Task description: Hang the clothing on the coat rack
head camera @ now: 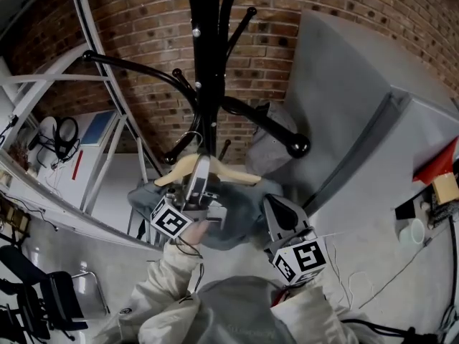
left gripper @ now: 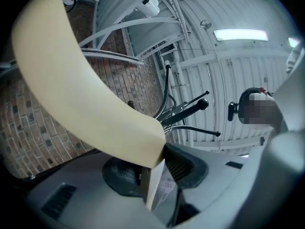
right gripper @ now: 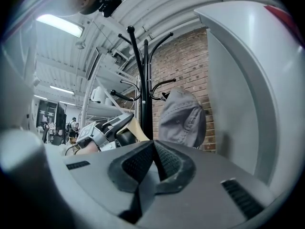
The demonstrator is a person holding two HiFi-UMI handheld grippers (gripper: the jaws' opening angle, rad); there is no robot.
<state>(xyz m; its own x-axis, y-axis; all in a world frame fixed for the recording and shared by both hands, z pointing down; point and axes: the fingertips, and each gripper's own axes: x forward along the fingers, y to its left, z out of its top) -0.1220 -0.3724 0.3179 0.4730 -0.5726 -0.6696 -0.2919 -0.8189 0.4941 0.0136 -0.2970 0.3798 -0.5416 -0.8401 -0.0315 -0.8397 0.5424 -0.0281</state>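
Begin at the lower centre of the head view. Find the right gripper with jaws pressed together on nothing, held low and just right of the work. Take this as a parked stance, clear of the garment.

Move up and left to the left gripper. Read its jaws as standing apart, with the wooden hanger between the pads but no firm pinch evident. Judge this a release stance rather than a carrying grip. Note the grasp point at the hanger's middle, under the hook, presumably for keeping the load level.

Locate the clothing, a grey garment draped over the hanger and sagging below it at frame centre, just beside the pole of the coat rack.

Check the metal hook close to a lower rack arm, left of the pole. Treat seating as unconfirmed because of overlap there.

Farther back, right of the pole, note a grey cap already on another arm: a likely reason for using the left side. Beyond: brick wall.
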